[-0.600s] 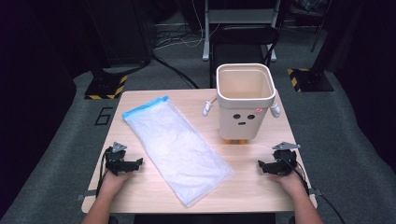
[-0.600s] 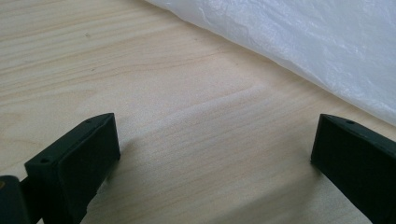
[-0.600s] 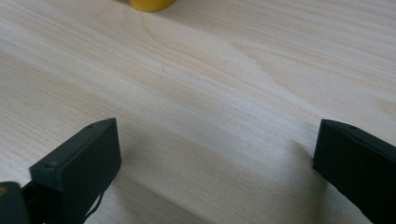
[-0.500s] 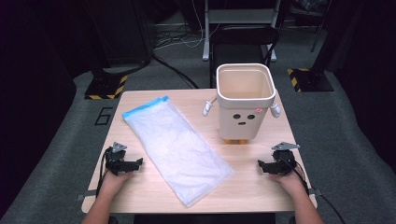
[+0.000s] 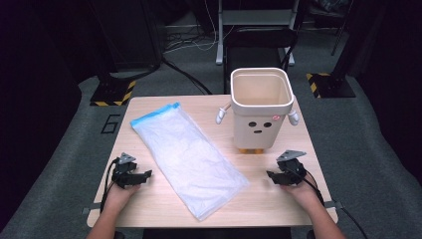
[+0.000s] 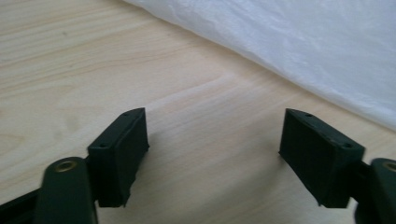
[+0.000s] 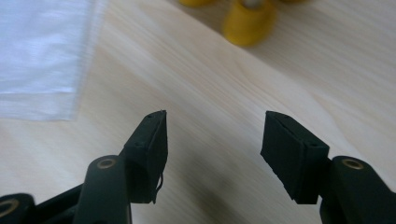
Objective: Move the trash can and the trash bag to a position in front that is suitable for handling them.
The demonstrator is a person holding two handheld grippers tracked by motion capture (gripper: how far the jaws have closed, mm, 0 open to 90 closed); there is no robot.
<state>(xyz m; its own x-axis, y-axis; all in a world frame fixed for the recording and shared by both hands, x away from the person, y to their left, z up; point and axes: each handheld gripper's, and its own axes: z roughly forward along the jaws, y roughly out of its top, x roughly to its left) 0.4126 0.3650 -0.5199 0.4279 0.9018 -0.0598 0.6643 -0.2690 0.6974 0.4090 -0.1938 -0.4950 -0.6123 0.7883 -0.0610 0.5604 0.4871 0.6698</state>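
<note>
A clear plastic bag point(image 5: 189, 154) with a blue strip at its far end lies flat and slanted across the wooden table point(image 5: 164, 206). A cream bin point(image 5: 260, 107) with a face, small arms and yellow feet stands upright at the back right. My left gripper point(image 5: 147, 174) rests low at the front left, open, pointing at the bag's edge point(image 6: 299, 42) with bare wood between its jaws point(image 6: 215, 140). My right gripper point(image 5: 269, 175) sits open at the front right, pointing left. The bag's corner point(image 7: 42, 65) is to its left and the bin's yellow feet point(image 7: 245, 21) are ahead.
A black chair point(image 5: 259, 47) stands behind the table and the bin. Dark stands with yellow-black striped bases point(image 5: 112, 92) sit on the grey carpet at the back left and back right. Cables run across the floor.
</note>
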